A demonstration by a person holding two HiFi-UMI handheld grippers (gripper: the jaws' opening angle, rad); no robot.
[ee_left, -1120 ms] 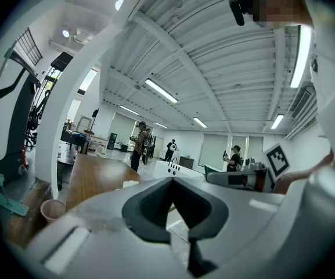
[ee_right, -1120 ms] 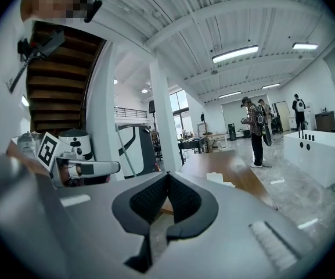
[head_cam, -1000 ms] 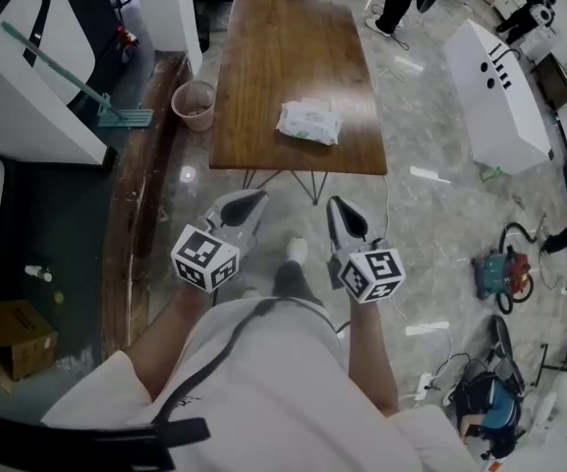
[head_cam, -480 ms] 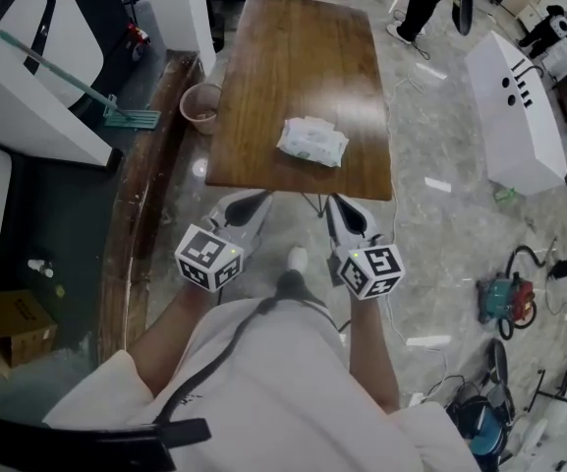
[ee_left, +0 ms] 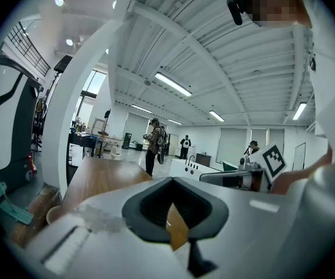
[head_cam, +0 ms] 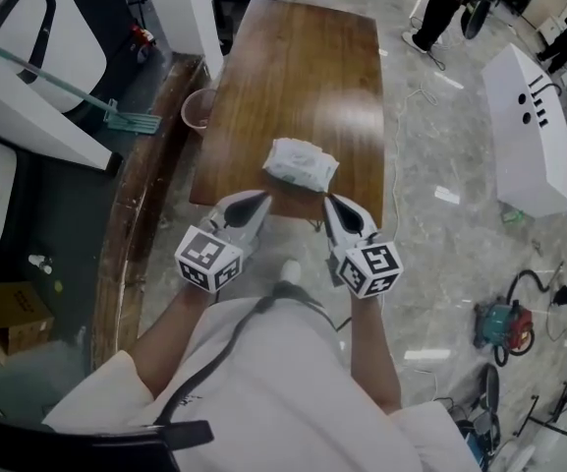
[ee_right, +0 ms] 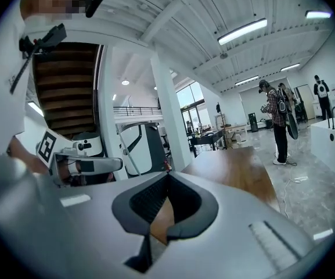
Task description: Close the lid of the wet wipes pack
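One wet wipes pack (head_cam: 301, 162) lies on the wooden counter (head_cam: 293, 77) near its front edge. It is white with pale green print too small to read. The left gripper (head_cam: 254, 203) and right gripper (head_cam: 334, 207) hover just short of that edge, not touching the pack. Each carries one cube with black-and-white square markers, left (head_cam: 206, 258) and right (head_cam: 369, 269). Both pairs of jaws are pressed together, holding nothing.

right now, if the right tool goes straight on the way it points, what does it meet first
Probably the wet wipes pack by the table edge: in the head view the right tool points at it. Height is unclear, so it may pass over.
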